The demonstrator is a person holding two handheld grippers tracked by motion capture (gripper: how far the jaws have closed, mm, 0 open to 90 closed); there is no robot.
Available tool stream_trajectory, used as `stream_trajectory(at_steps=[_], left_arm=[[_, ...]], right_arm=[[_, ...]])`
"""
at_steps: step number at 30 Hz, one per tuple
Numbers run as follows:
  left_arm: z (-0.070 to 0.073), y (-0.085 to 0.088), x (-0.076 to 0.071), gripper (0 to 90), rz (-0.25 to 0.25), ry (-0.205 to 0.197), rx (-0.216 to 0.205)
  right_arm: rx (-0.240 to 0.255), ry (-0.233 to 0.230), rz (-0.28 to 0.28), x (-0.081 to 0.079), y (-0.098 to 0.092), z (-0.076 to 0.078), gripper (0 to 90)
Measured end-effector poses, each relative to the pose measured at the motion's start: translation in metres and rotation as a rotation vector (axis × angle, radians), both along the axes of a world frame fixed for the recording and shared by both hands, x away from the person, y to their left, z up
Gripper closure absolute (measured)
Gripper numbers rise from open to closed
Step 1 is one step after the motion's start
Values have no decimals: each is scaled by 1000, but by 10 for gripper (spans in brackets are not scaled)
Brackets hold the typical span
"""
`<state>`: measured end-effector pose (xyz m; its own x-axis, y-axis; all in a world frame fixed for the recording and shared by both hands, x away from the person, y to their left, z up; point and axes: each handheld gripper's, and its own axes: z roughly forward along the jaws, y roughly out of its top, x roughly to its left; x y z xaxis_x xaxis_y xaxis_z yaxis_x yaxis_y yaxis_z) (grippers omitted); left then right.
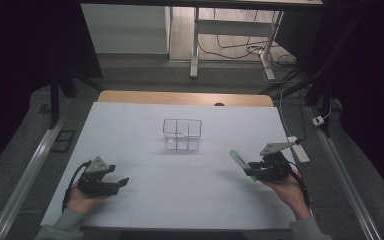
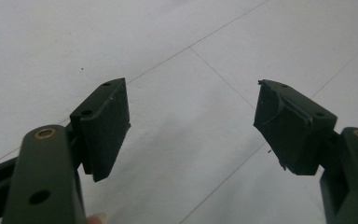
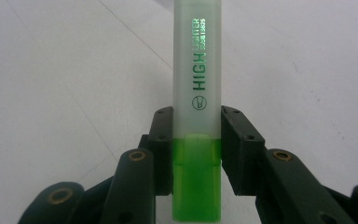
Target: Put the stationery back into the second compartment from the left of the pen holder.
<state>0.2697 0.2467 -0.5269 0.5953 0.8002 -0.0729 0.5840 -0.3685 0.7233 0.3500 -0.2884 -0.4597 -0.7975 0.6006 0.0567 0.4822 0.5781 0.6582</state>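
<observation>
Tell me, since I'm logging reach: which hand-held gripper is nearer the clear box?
Right, though only slightly. The right hand-held gripper, shut on a highlighter, sits right of the clear box and nearer the person; the left hand-held gripper lies open, farther left.

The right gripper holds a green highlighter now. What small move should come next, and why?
Probably carry the right gripper forward and left toward the clear divided box. Its jaws are shut on the highlighter, the box stands mid-table with open compartments, and the left gripper is open, holding nothing.

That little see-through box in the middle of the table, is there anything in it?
Empty, it seems. In the high view the clear box shows only its dividers and the white table through its walls. The highlighter is clamped in the right gripper.
</observation>
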Motion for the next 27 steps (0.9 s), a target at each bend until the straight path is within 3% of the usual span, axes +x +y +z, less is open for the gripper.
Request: stream_trajectory(at_steps=[27], left_arm=[[0, -1, 1, 264, -3, -3, 4]], right_arm=[[30, -37, 40, 2, 30, 4, 668]])
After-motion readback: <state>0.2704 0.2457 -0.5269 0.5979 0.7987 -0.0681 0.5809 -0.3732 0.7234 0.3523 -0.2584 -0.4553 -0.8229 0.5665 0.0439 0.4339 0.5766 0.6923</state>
